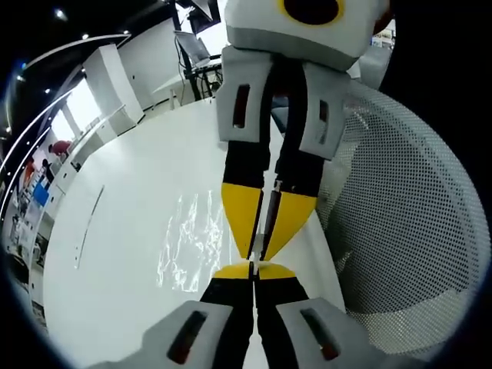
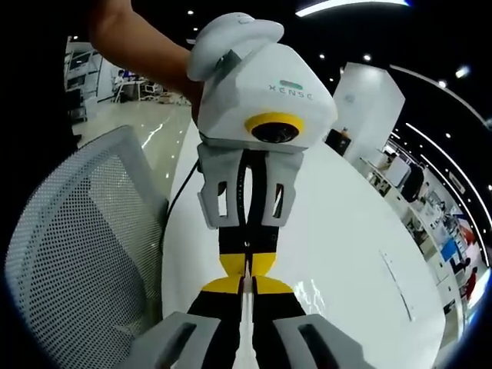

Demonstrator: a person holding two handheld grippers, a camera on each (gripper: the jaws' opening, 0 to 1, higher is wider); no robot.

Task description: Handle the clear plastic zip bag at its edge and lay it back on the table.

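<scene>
Fingertips of both grippers meet tip to tip: in the left gripper view the left gripper rises from below with its yellow-tipped black jaws pressed together, and the right gripper descends from above, jaws likewise closed. Between the two pairs of tips runs a thin edge, judged to be the rim of the clear plastic zip bag, whose crinkled, glinting body lies flat on the white table just to the left of the fingers. In the right gripper view the right gripper faces the left gripper, a pale strip caught between its jaws. A white mesh chair back stands beside the table. Both grippers are equally near the edge; laying down calls for lowering, then parting the jaws.
</scene>
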